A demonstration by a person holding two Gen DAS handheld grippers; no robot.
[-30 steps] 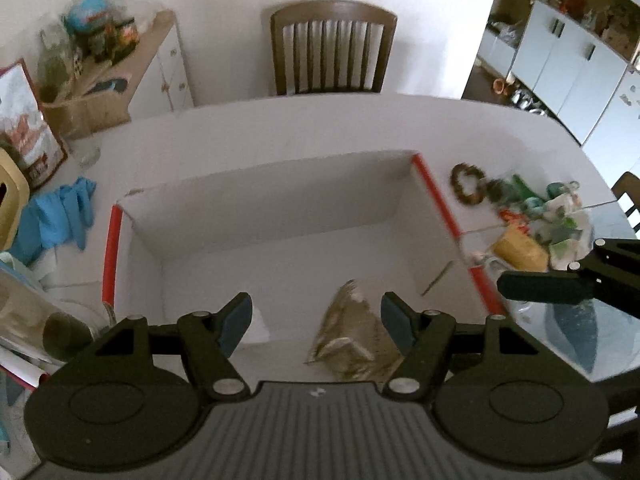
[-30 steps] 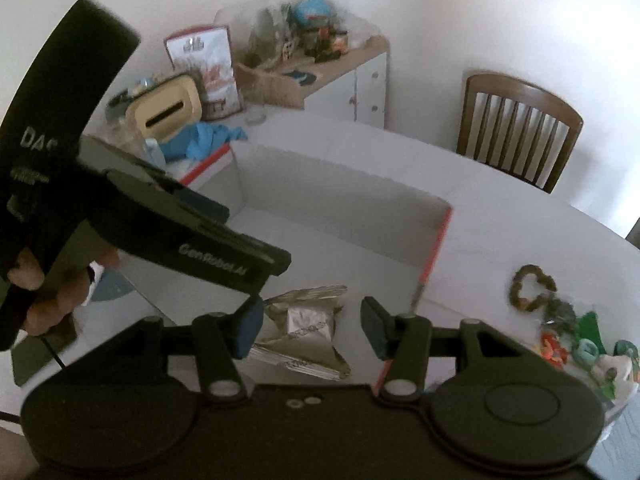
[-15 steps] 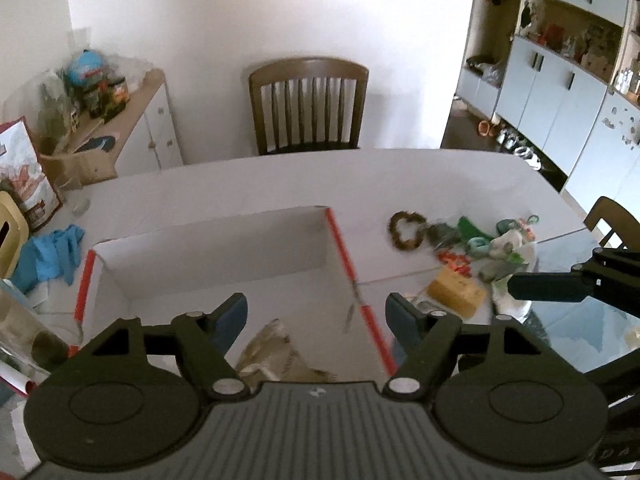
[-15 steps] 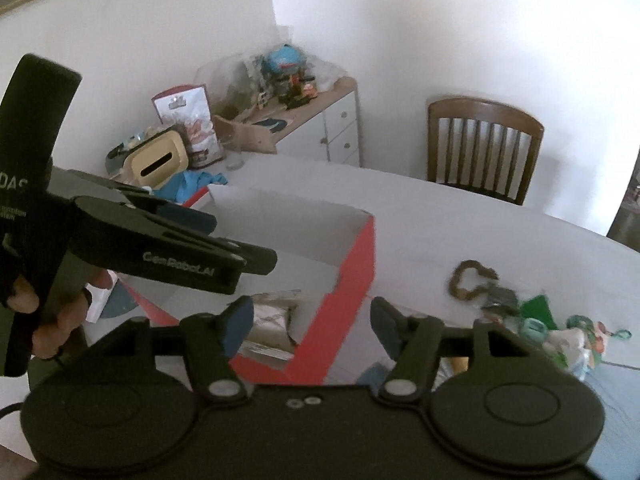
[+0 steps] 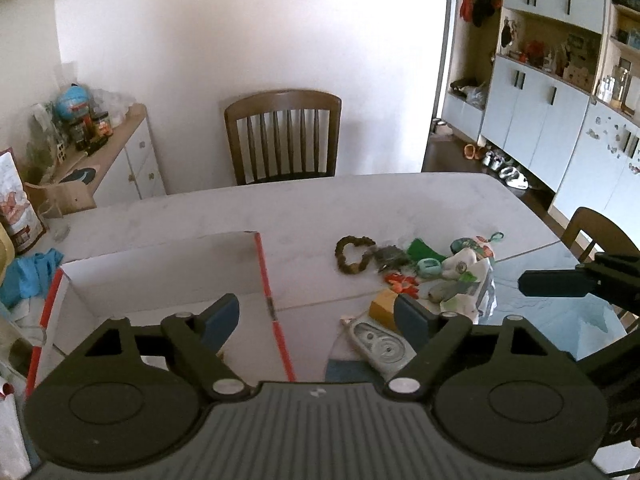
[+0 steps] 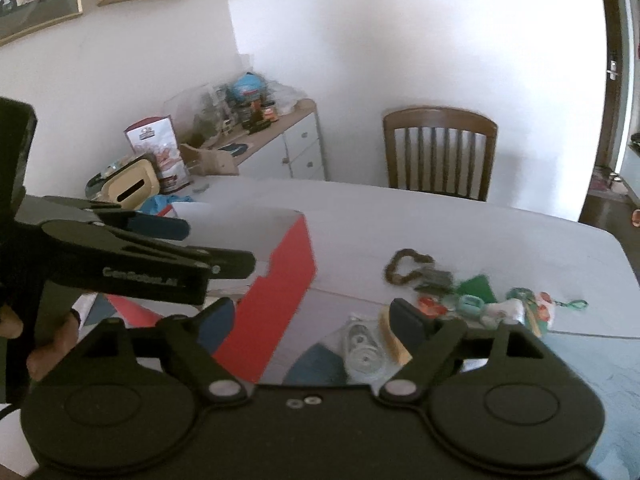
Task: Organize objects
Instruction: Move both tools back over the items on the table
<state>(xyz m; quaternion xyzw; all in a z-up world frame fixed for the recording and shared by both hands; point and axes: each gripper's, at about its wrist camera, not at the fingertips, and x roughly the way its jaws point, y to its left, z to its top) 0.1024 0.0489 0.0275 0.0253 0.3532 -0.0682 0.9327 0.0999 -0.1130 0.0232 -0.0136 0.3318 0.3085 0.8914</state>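
Watching for a snag: my left gripper straddles the box rim and could clip it. Both claws are opening wide, empty, touching nothing; right gripper too. Clutter pile lies on the table just beside the box.

Both cameras ride close behind their tongs, tilted down across the counter toward the far wall. The left view looks straight at the chair; the right view faces more leftward. Both share the box, the chair and the clutter pile.
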